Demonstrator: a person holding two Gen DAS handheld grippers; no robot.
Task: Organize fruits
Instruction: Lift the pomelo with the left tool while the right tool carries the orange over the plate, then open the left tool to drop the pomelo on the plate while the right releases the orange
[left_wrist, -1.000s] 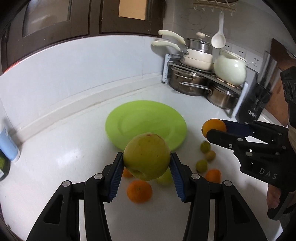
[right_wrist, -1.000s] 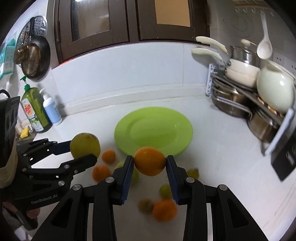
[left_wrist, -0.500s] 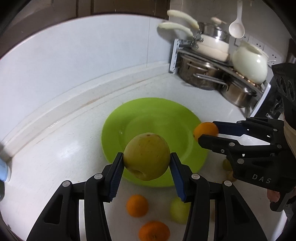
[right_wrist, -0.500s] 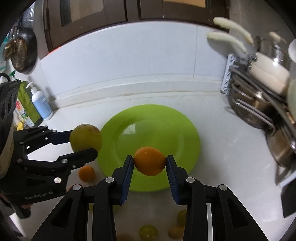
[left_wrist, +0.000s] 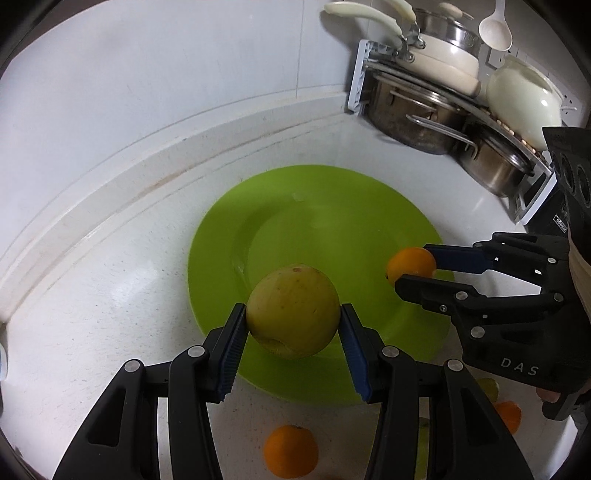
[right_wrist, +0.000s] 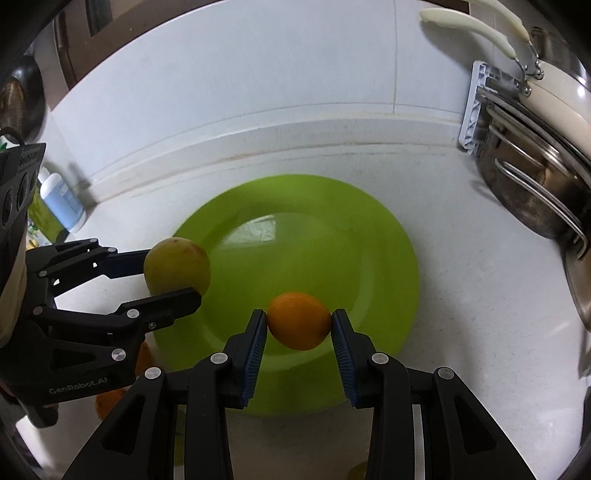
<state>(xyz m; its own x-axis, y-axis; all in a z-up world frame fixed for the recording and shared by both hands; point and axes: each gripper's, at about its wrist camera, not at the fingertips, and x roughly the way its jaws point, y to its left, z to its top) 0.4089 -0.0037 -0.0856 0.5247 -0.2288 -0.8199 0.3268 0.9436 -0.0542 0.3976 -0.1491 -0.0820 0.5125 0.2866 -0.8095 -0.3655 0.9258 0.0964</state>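
My left gripper (left_wrist: 293, 325) is shut on a large yellow-green fruit (left_wrist: 293, 316) and holds it over the near edge of the green plate (left_wrist: 332, 229). My right gripper (right_wrist: 299, 325) is shut on an orange (right_wrist: 299, 320) and holds it over the plate (right_wrist: 332, 236) near its front rim. In the left wrist view the right gripper (left_wrist: 413, 271) with its orange (left_wrist: 410, 263) is at the plate's right side. In the right wrist view the left gripper (right_wrist: 173, 273) with the yellow-green fruit (right_wrist: 176, 266) is at the plate's left edge.
Loose oranges (left_wrist: 290, 451) and a small green fruit (left_wrist: 489, 387) lie on the white counter in front of the plate. A rack of pots and pans (left_wrist: 424, 99) stands at the back right. A blue-labelled bottle (right_wrist: 61, 201) stands at the left by the wall.
Both grippers have moved forward with their fruits, from over the loose fruits on the counter to over the green plate. Both grips are unchanged.
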